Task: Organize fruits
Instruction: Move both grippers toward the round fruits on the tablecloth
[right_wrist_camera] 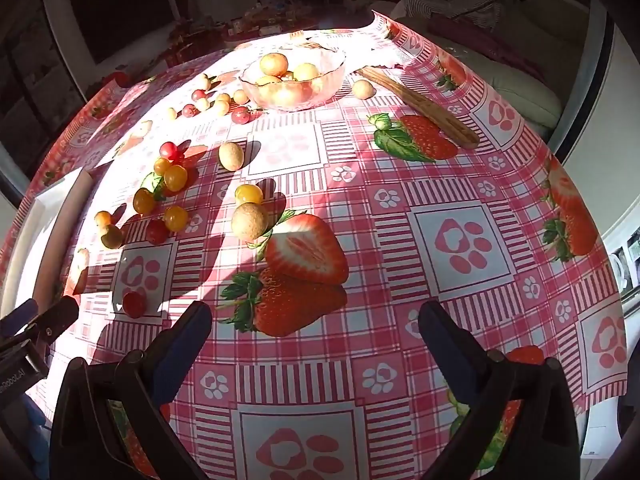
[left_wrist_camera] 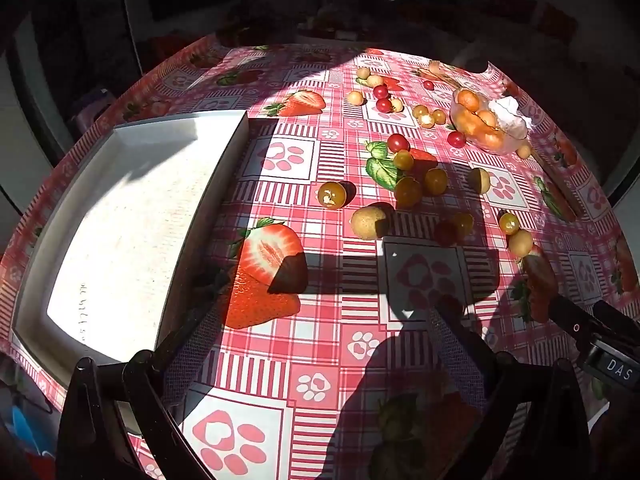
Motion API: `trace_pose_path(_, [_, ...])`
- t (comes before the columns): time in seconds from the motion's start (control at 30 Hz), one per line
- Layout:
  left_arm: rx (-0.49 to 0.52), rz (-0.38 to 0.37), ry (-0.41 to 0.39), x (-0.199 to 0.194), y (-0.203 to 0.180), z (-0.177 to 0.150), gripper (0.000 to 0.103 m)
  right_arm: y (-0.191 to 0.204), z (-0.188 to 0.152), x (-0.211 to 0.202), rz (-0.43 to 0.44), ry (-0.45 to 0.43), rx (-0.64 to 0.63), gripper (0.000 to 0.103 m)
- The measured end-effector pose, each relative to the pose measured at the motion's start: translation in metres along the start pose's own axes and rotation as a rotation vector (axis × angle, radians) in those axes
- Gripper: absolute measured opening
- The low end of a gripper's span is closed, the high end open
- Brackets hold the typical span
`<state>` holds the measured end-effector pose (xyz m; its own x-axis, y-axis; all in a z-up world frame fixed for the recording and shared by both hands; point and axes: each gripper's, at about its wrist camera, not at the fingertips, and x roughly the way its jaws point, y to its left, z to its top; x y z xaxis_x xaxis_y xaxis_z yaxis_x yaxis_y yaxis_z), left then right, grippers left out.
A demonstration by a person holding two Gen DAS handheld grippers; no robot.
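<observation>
Several small fruits lie loose on the strawberry-print tablecloth: red cherry tomatoes (left_wrist_camera: 398, 143), yellow ones (left_wrist_camera: 331, 195) and tan longans (left_wrist_camera: 368, 222). A glass bowl (left_wrist_camera: 486, 127) of orange fruits stands at the far right; in the right wrist view the bowl (right_wrist_camera: 294, 76) is at the back. A white tray (left_wrist_camera: 132, 216) lies empty at the left. My left gripper (left_wrist_camera: 324, 308) is open and empty above the cloth, short of the fruits. My right gripper (right_wrist_camera: 314, 316) is open and empty; a longan (right_wrist_camera: 249, 221) and a red tomato (right_wrist_camera: 134, 304) lie ahead to its left.
A wooden stick (right_wrist_camera: 418, 106) lies right of the bowl. A crumpled white tissue (left_wrist_camera: 512, 114) sits against the bowl. The tray's edge shows in the right wrist view (right_wrist_camera: 48, 216). The table edge curves close on the right, with a sofa (right_wrist_camera: 500, 60) beyond.
</observation>
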<state>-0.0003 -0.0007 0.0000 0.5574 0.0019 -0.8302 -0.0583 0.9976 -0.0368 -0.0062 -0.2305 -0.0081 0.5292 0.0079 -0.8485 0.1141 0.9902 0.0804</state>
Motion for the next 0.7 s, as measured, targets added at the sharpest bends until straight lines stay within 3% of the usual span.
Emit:
trace_pose_path(0.33, [0.000,0.003,-0.026,-0.006,0.003,0.001,0.103,-0.001,-0.002,0.003,0.028,0.031,0.027,0.103])
trace_pose_path(0.7, [-0.009,0.018,0.011,0.001,0.006,-0.001,0.103,0.005,-0.005,0.007,0.113,0.049,0.021,0.103])
